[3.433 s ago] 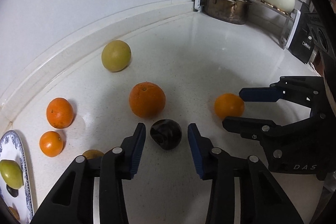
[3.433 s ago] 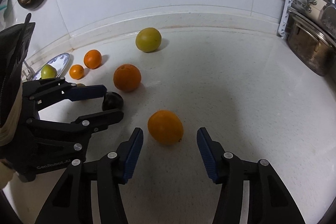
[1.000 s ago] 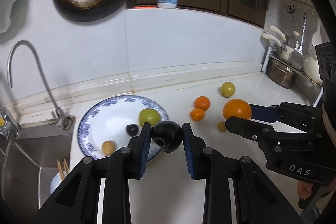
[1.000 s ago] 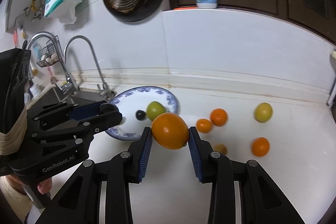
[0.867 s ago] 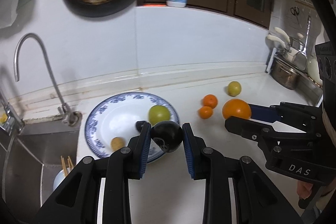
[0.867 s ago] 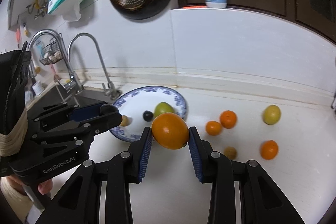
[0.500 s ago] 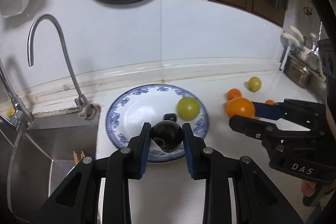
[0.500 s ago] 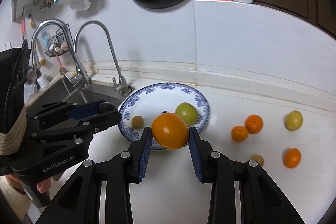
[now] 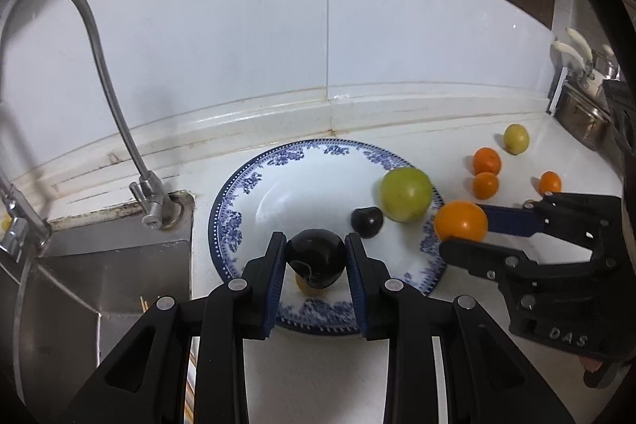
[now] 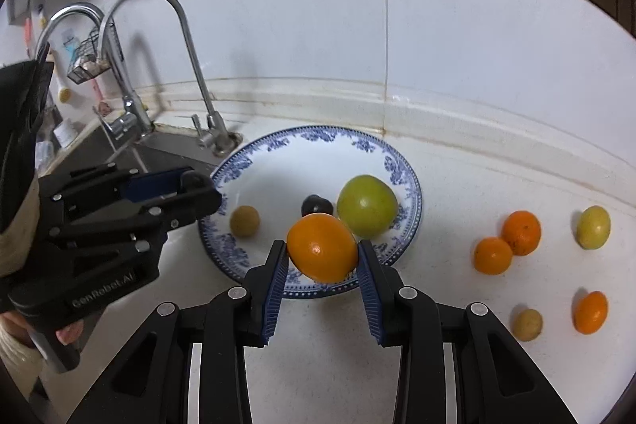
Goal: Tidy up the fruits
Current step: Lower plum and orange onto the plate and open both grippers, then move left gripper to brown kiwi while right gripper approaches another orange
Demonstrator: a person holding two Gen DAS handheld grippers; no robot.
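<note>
The left claw (image 9: 316, 261) grips a dark plum (image 9: 315, 257) and the right claw (image 10: 321, 261) an orange (image 10: 322, 248), both over the blue plate (image 10: 401, 169); next, lower and release each onto bare plate.

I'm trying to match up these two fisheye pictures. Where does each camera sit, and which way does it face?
Left wrist: rides behind the left gripper, looking forward and down at the plate; its fingers clamp a dark fruit, and the right gripper shows at right.
Right wrist: rides behind the right gripper, facing the plate and faucet; its fingers hold an orange, and the left gripper shows at left.
Shared: the plate, the green fruit on it, and loose fruit on the counter.
</note>
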